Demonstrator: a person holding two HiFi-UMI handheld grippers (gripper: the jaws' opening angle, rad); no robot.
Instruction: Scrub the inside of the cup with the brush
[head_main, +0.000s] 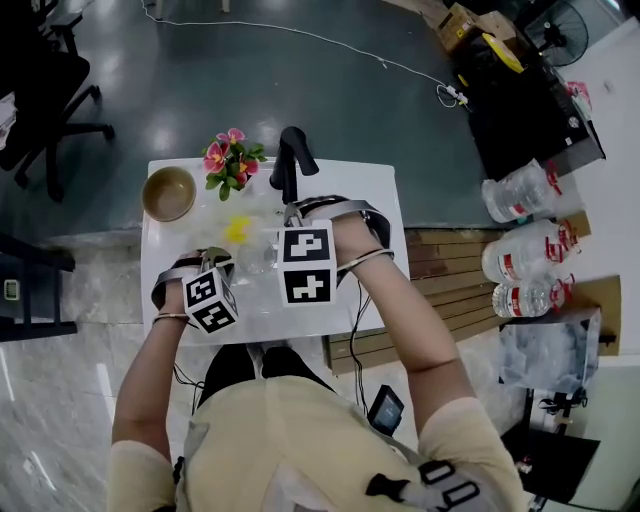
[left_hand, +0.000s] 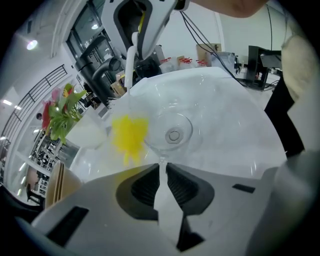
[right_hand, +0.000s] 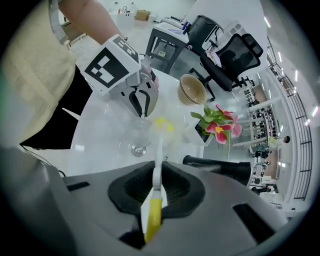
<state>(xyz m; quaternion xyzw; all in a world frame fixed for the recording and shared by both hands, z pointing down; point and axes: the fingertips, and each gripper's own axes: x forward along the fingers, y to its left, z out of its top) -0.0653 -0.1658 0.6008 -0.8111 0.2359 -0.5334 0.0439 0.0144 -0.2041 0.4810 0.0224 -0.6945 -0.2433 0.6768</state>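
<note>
Left gripper view looks down into the clear cup (left_hand: 173, 131), whose thin wall is pinched between the closed fingers of the left gripper (left_hand: 162, 172). The cup stands on the white bench (left_hand: 240, 125). The right gripper (right_hand: 156, 182) has its fingers clamped on the white-and-yellow handle of the brush (right_hand: 158, 155). The brush's yellow bristles (right_hand: 162, 125) sit just beside the cup, outside its rim. Farther back on the bench are a tan bowl (head_main: 168, 193) and a pot of pink flowers (head_main: 230, 162).
</note>
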